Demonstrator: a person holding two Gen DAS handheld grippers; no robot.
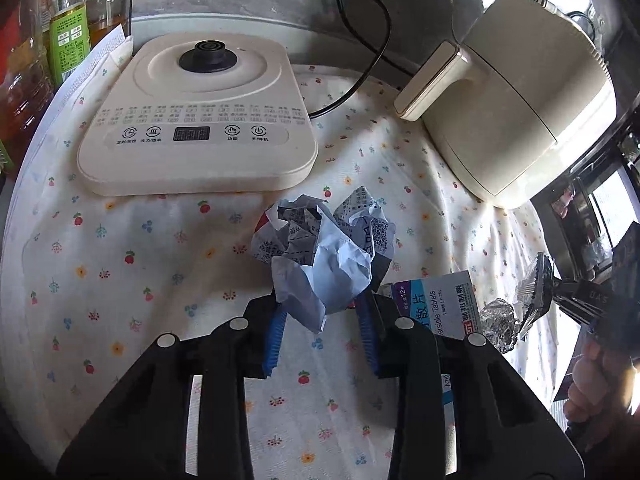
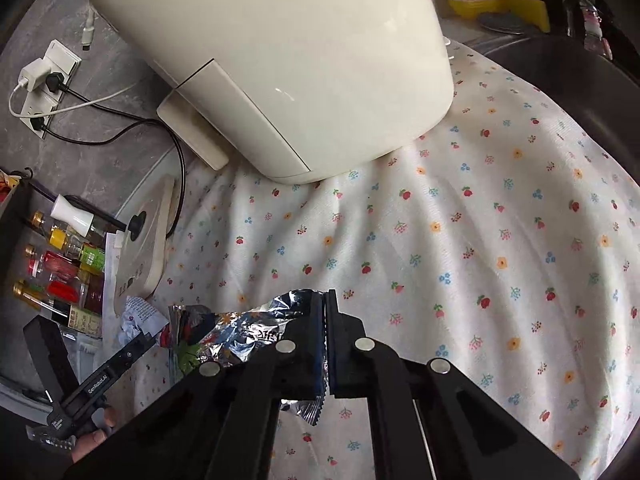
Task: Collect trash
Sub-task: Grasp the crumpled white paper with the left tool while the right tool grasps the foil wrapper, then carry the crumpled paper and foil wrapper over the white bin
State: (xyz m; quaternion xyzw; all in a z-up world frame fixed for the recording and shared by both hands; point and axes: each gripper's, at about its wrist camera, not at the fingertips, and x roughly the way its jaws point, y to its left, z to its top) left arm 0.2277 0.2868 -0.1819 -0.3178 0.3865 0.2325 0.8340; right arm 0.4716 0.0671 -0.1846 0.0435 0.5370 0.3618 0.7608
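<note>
Trash is being gripped: left tongs (image 1: pixel 322 332) pinching crumpled paper (image 1: pixel 324 256); right tongs (image 2: pixel 325 344) clamping foil wrapper (image 2: pixel 248 332); next, lifting both binward.

I see a white cloth (image 1: pixel 168 248) dotted with small red, blue and yellow flowers, cream appliances, a pale blue-white crumpled paper (image 1: pixel 324 256) printed in black, shiny silver foil wrapper (image 2: pixel 248 332), and black hand-held grippers with blue pads (image 1: pixel 276 336).
</note>
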